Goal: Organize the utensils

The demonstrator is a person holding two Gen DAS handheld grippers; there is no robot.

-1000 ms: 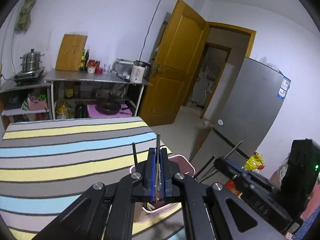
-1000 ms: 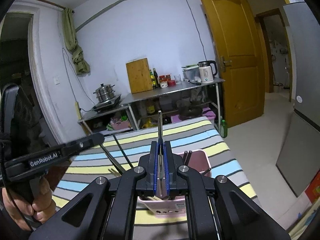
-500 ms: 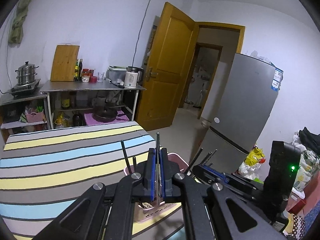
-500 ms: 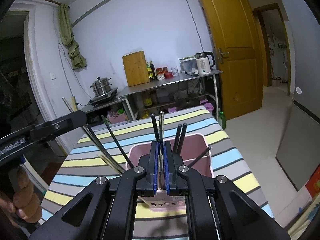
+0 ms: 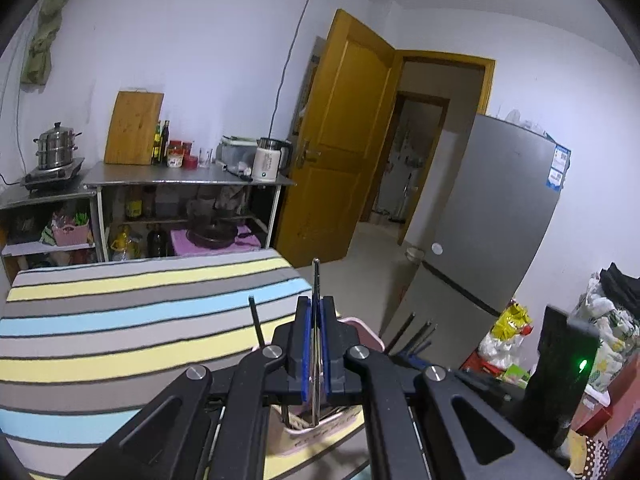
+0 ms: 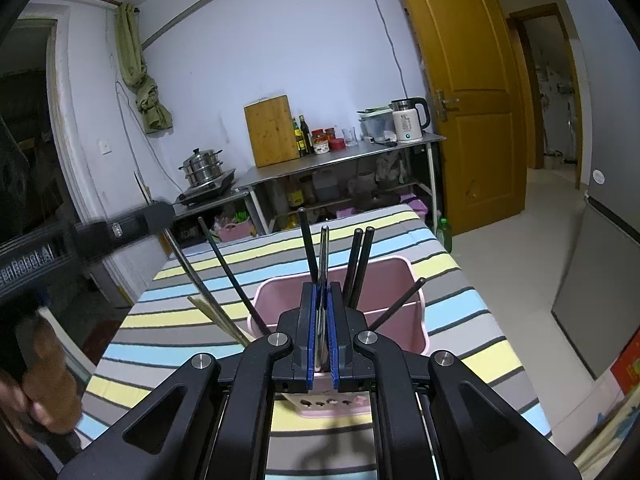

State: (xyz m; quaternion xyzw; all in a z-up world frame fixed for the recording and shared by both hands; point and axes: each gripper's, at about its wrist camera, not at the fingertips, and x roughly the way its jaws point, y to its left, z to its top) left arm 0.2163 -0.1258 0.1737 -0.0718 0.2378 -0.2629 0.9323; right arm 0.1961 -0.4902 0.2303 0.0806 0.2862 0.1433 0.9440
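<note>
My left gripper [image 5: 316, 344] pinches a thin metal rod [image 5: 316, 280] upright between its blue pads, directly above the pink basket [image 5: 362, 330] at the table's edge. My right gripper [image 6: 322, 328] likewise clamps a slim metal utensil [image 6: 324, 252], standing over the same pink basket [image 6: 396, 276], where black chopsticks [image 6: 358, 264] lean outward. The basket sits on a striped tablecloth [image 6: 448, 304]. Behind, a steel counter [image 6: 340, 156] carries a cutting board [image 6: 272, 130] and a kettle [image 6: 408, 120]; a brown door [image 6: 460, 80] stands open on the right.
</note>
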